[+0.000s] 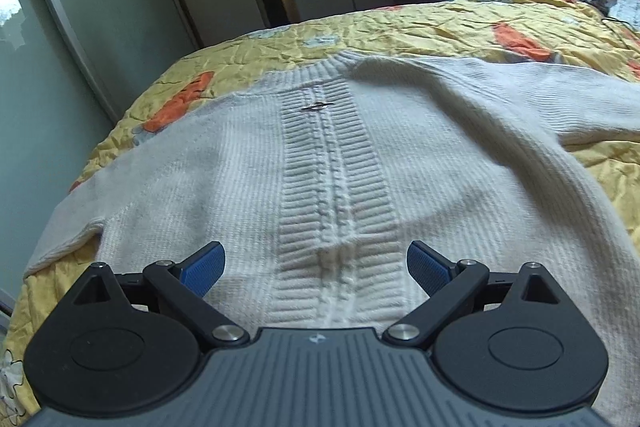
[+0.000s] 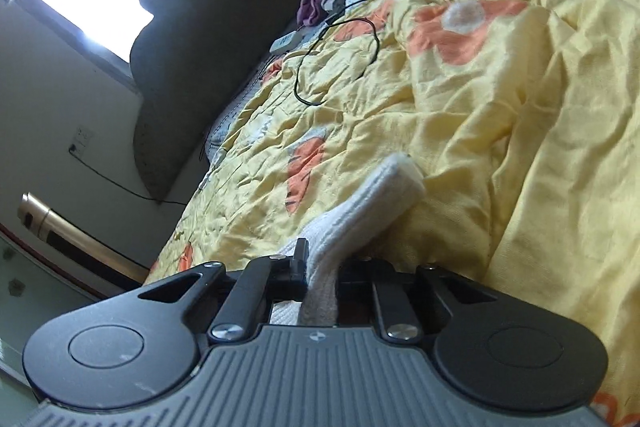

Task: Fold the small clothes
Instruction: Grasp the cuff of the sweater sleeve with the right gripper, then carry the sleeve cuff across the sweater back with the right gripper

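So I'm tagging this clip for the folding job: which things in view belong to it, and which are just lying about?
Part of the job:
- white knit sweater
- its sleeve cuff, pinched in the right gripper
- left gripper, open over the sweater's hem

Lying about:
- black cable
- remote control
- purple cloth
- yellow floral quilt, only the work surface

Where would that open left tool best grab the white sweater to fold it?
Probably the sweater's left sleeve, taken at its end from the bed's edge: it lies flat, spread sideways over the quilt, and the left tool hangs open over the near hem.
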The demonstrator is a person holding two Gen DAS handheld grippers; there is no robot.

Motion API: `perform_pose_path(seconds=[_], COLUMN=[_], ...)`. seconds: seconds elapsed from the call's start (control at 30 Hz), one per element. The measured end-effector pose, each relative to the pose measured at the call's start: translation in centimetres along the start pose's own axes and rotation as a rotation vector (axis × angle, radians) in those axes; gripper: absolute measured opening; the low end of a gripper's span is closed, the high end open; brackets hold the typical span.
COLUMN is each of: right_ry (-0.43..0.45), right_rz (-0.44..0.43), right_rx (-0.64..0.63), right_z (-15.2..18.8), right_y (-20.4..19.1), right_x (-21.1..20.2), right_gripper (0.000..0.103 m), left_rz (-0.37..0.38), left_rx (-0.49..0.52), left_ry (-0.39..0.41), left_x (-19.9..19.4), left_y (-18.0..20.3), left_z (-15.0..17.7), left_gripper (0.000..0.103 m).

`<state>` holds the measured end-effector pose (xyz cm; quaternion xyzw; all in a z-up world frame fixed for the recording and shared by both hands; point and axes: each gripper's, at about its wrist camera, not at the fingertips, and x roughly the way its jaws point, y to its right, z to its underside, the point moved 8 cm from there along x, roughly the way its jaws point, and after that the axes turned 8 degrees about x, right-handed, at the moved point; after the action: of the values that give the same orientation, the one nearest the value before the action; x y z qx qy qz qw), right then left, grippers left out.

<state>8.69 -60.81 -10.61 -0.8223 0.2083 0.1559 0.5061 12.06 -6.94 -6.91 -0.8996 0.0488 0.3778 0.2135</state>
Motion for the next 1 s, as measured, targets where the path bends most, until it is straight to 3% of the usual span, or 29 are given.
perform_pose_path(seconds=[0.27, 0.37, 0.53, 0.7, 1.0], right_ry=[0.088, 0.105, 0.076, 0.001, -0.138], right_rz=[0.099, 0.132, 0.042, -0.056, -0.128], right_rx=[-0.204, -0.282, -0.434, -0.473, -0.512], right_z=[-2.2, -1.5, 2.8, 7.1, 15.0], right_y=[-4.0, -6.1, -11.9, -16.9, -22.1], right_x=[-1.7, -2.0, -3.4, -3.3, -2.5], right_gripper=[0.013, 0.013, 0.013, 0.014, 0.015], left_rz=[-0.034, -0.036, -0.035, -0.042, -0.039], left_rx=[-0.038, -0.046, -0.066, -0.084, -0.124], left_ry=[-0.037, -0.04, -0.045, -0.05, -0.064], left_x=[1.8, 2.2, 2.7, 3.1, 3.7], left_y=[-2.5, -3.2, -4.3, -5.4, -7.4], left_z=[0.7, 0.9, 1.3, 2.1, 3.5], left_gripper=[0.098, 0.098, 0.098, 0.098, 0.098])
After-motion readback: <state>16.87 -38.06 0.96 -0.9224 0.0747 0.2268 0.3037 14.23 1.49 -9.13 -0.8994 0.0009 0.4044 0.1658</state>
